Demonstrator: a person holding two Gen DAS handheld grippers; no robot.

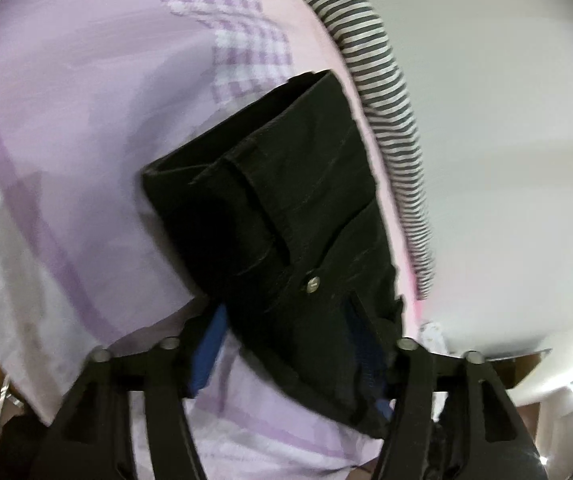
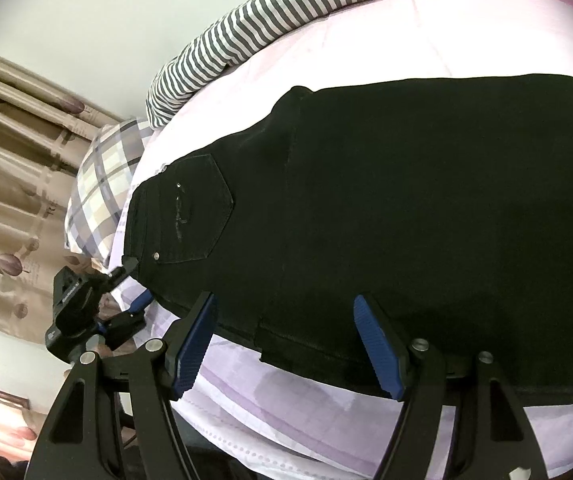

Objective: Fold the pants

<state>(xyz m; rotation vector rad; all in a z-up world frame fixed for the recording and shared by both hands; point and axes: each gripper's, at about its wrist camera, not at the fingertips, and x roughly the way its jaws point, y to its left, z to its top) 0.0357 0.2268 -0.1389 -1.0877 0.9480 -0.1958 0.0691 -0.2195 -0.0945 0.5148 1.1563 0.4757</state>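
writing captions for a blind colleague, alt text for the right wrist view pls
Black pants lie folded on a lilac bedsheet, back pocket up. The open right gripper hovers at their near edge; the left gripper is at the waistband corner.

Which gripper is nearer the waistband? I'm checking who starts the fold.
Left. The left gripper is at the waistband end of the pants, fingers on either side of the fabric. The right gripper hangs open further along, near the hem.
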